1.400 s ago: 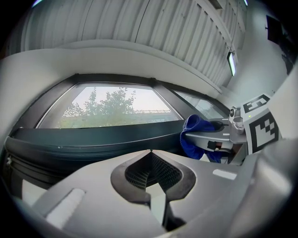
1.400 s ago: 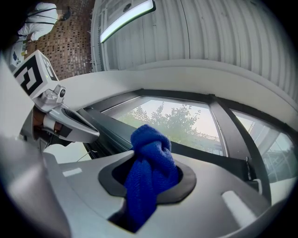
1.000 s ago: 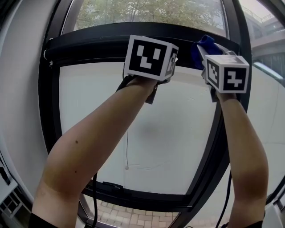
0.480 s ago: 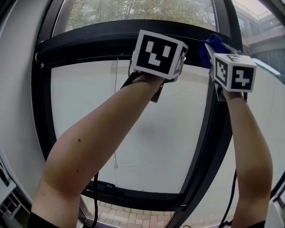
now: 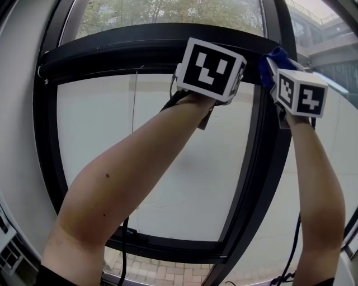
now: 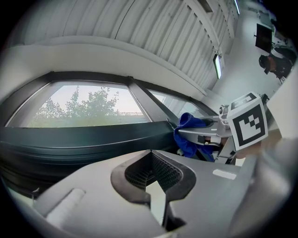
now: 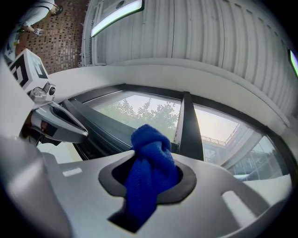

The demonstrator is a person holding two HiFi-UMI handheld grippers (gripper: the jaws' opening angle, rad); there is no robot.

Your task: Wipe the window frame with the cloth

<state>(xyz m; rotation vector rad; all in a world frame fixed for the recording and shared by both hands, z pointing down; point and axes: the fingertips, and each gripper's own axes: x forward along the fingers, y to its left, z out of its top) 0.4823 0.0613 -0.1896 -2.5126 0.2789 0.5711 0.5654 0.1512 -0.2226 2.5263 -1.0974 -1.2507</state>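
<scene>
Your R gripper pinches the blue cloth up at the window frame's top-R corner for wiping; L gripper, jaws pressed together w/ nothing between, waits beside that top bar.

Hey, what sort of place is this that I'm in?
Likely indoors in an office-type building, up at a big black window frame: trees and brick paving lie outside, and a slatted ceiling with a strip light runs overhead.
</scene>
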